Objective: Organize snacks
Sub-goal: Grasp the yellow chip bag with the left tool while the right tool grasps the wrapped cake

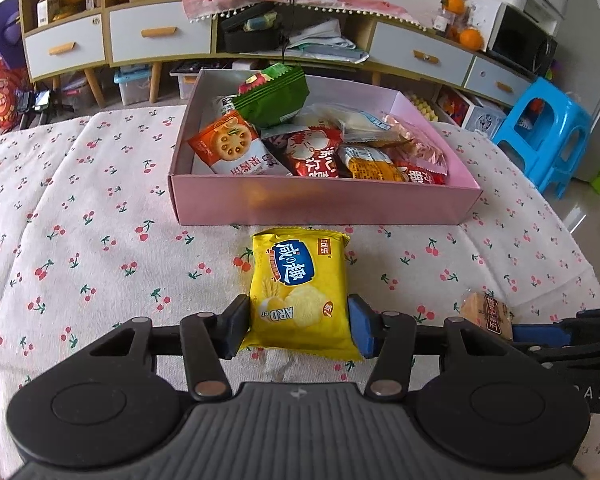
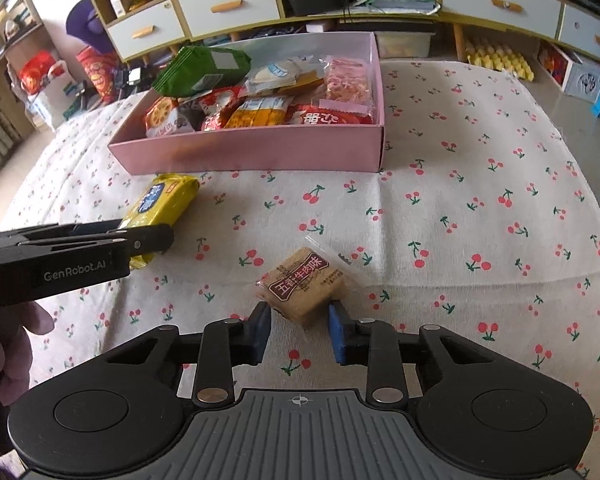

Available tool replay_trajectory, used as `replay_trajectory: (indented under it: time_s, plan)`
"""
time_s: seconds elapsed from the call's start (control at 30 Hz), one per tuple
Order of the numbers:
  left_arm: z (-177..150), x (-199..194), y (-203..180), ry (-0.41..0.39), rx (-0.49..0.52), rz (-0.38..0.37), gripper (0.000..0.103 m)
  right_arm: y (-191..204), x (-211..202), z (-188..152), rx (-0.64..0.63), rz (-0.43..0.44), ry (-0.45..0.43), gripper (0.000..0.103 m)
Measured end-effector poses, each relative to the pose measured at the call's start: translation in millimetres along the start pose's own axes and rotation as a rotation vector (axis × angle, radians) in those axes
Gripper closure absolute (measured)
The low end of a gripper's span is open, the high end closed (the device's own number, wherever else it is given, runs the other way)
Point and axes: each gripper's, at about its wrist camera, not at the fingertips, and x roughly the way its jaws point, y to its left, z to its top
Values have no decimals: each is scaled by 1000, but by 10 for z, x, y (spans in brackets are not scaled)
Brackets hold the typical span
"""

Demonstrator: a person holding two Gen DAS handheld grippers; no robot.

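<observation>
A pink box point(image 1: 324, 202) point(image 2: 252, 152) holds several snack packets. My left gripper point(image 1: 300, 326) is shut on a yellow cracker packet point(image 1: 300, 292) that lies on the cherry-print cloth in front of the box; it also shows in the right wrist view point(image 2: 160, 204) with the left gripper's finger point(image 2: 152, 240) across it. My right gripper point(image 2: 300, 332) has its fingers on either side of a brown biscuit packet point(image 2: 306, 286), with small gaps showing; the packet rests on the cloth and appears in the left wrist view point(image 1: 486, 314).
The table carries a white cherry-print cloth point(image 1: 80, 240). Behind it stand low cabinets with drawers point(image 1: 160, 36), a blue plastic stool point(image 1: 548, 136) at the right and storage bins on the floor. A green packet point(image 1: 274, 96) sticks up above the box rim.
</observation>
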Motion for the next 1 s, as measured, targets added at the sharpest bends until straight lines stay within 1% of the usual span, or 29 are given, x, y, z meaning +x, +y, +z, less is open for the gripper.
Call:
replay_trajectory:
  time_s: [0.3, 0.43, 0.53, 0.57, 0.6, 0.67, 0.73, 0.77, 0.93, 1.0]
  plan:
    - [16, -14, 19, 11, -23, -4, 55, -63, -48, 30, 39, 24, -1, 78]
    - [19, -25, 25, 12, -27, -8, 55, -88, -71, 62, 57, 44, 0, 86]
    - [29, -33, 20, 13, -27, -13, 55, -96, -97, 76, 62, 52, 2, 87]
    - [28, -39, 24, 15, -27, -14, 55, -104, -98, 79, 65, 53, 10, 86]
    - [26, -38, 23, 18, -27, -14, 55, -114, -94, 77, 69, 64, 18, 79]
    - [26, -27, 23, 25, -27, -12, 55, -141, -90, 73, 82, 75, 35, 77]
    - [22, -22, 21, 29, -28, -11, 55, -168, -90, 71, 100, 81, 45, 64]
    - [22, -20, 22, 30, -29, -11, 55, -186, -88, 73, 116, 84, 47, 62]
    - [17, -24, 24, 31, -30, -11, 55, -236, -47, 119, 205, 103, 56, 56]
    - [10, -29, 18, 31, -27, -10, 55, -233, -21, 156, 242, 113, 55, 56]
